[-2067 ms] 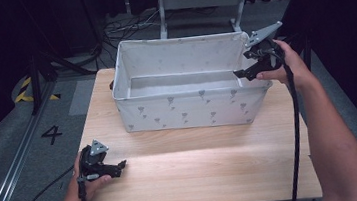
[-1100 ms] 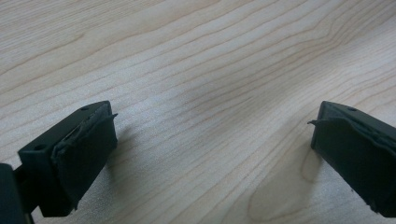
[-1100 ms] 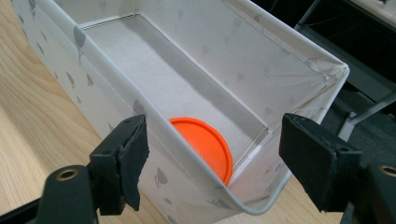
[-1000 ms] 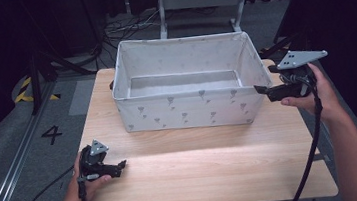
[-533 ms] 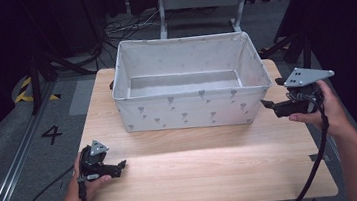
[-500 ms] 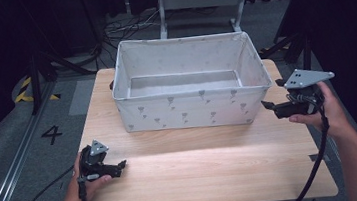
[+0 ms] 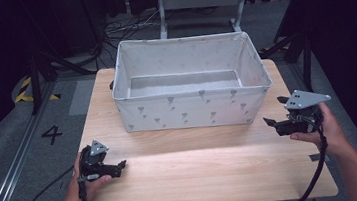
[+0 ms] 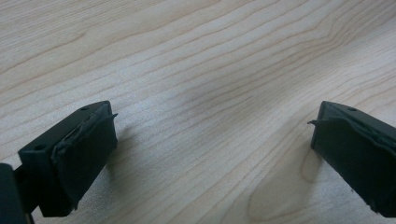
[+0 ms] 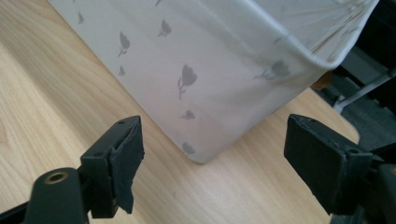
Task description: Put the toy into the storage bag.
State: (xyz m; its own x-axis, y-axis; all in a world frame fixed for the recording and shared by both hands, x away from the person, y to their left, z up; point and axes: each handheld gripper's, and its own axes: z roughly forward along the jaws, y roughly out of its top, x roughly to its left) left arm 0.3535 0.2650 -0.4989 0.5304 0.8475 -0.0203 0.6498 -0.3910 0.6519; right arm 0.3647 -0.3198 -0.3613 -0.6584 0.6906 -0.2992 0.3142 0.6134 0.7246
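Rectangular white fabric bin (image 7: 192,110), tulip-printed

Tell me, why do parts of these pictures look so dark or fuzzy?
High view: light falls on the wooden table and white fabric bin, while the surroundings stay near black. Left gripper view: the close black jaws look soft and cast faint shadows on the wood grain. Right gripper view: the bin's corner is fairly sharp, the jaws blurred.

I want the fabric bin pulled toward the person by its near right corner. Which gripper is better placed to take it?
Probably the right gripper: its jaws stand open, facing the fabric bin's near right corner close ahead. The left gripper, also open, sits at the table's near left edge, apart from the bin, over bare wood.
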